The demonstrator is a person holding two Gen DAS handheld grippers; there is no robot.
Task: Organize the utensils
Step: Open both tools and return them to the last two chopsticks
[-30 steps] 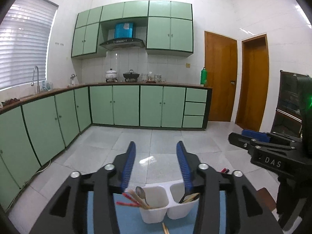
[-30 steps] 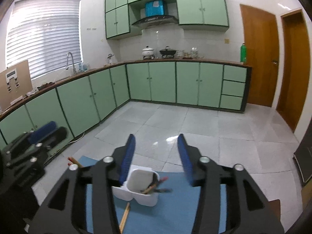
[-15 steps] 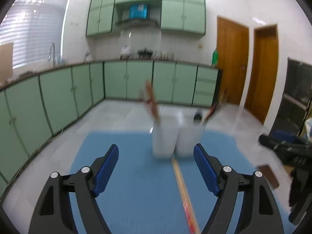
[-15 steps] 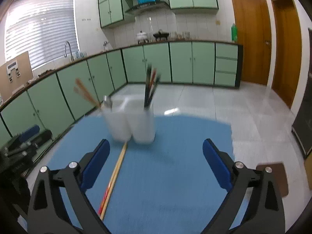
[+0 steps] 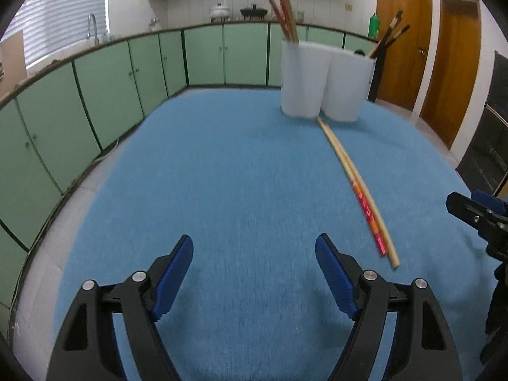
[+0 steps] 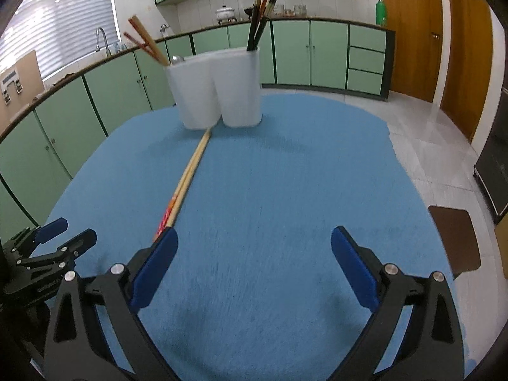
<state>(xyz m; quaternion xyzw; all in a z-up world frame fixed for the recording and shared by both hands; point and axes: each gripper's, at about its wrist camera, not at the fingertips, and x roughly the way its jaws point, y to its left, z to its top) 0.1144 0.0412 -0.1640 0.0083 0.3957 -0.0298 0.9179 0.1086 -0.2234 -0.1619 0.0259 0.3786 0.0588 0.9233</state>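
Two bamboo chopsticks with red-printed handles point(image 5: 355, 184) lie loose on the blue cloth mat point(image 5: 222, 174), tips touching the white two-compartment plastic holder point(image 5: 324, 82), likely awaiting sorting; left gripper point(image 5: 254, 273) and right gripper point(image 6: 252, 262) hover nearer the camera, jaws wide and empty

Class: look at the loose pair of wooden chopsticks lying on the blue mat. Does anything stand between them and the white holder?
Nothing visible: the pair of wooden chopsticks lies on bare blue mat, its far end by the white two-cup plastic holder's base.
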